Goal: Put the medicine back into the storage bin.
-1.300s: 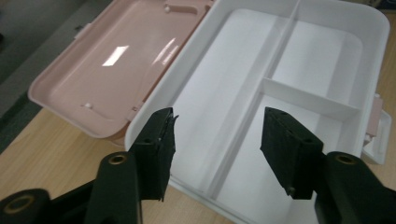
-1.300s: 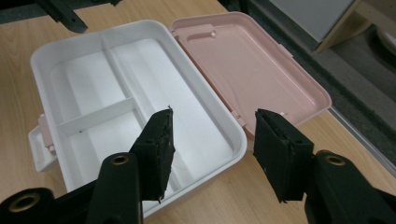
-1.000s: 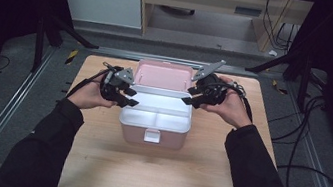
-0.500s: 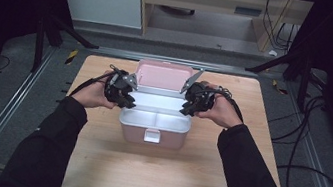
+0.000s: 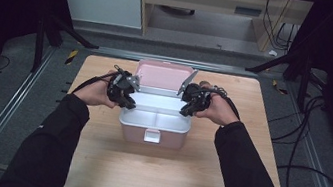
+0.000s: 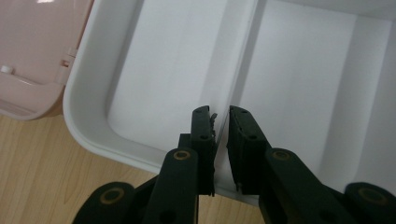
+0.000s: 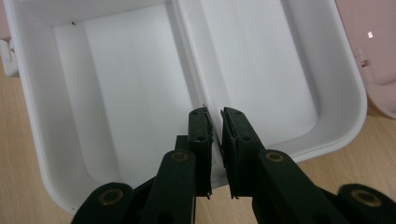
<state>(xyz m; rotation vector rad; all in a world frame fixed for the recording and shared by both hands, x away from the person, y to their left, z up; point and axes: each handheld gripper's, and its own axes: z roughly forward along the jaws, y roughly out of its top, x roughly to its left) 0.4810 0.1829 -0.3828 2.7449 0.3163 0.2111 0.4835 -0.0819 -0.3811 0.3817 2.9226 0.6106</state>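
A white tray (image 5: 155, 117) sits inside the pink box (image 5: 152, 132), and the box stands on the wooden table (image 5: 151, 177), a bit toward the far side. The tray has two wells with a thin wall (image 6: 243, 51) between them. The box's pink lid (image 5: 163, 75) is tipped open, standing up behind the tray.

The left gripper (image 5: 125, 98) is at the tray's left end. Its jaws have just been closing, and now they pinch the tray's rim (image 6: 140, 156) where the thin wall meets it, with just a narrow gap left. The right gripper (image 5: 187, 108) is at the tray's right end. Its jaws have just been closing too, and they nip the rim there the same way.
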